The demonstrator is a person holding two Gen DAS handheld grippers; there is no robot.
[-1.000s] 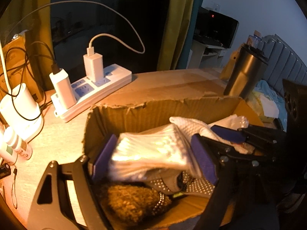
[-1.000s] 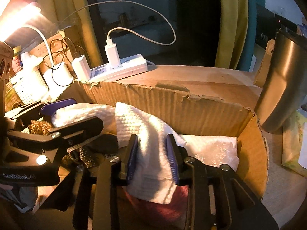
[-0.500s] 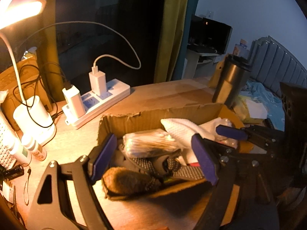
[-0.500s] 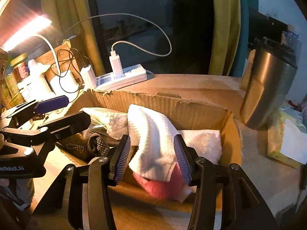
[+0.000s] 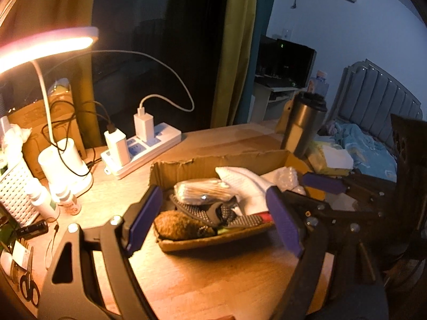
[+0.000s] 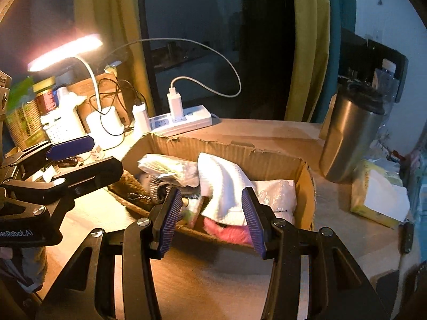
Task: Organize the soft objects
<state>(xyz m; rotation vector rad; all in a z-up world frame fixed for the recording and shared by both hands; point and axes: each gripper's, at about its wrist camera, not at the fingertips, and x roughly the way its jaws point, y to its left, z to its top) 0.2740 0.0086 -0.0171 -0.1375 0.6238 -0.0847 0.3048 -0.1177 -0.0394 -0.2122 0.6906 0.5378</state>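
A torn cardboard box (image 5: 213, 160) on the wooden desk holds the soft things. In it lie a brown fuzzy lump (image 5: 178, 225), grey dotted gloves (image 5: 213, 210), a clear plastic bag (image 5: 202, 192), a white waffle cloth (image 6: 221, 184), a pink fluffy piece (image 6: 229, 233) and a bubble-wrap bag (image 6: 277, 194). My left gripper (image 5: 213, 221) hangs open above the box's near left side, holding nothing. My right gripper (image 6: 212, 218) is open in front of the white cloth, and its pads are clear of the cloth.
A white power strip (image 5: 144, 146) with chargers and a lit desk lamp (image 5: 48, 42) stand behind the box. To its right are a steel tumbler (image 6: 349, 138) and a tissue pack (image 6: 379, 200). A white basket (image 5: 13, 186), small bottles and scissors crowd the left edge.
Both grippers drew back and up out of the box. The left let go of the plastic bag. The right opened off the white cloth. Both things now lie in the box.
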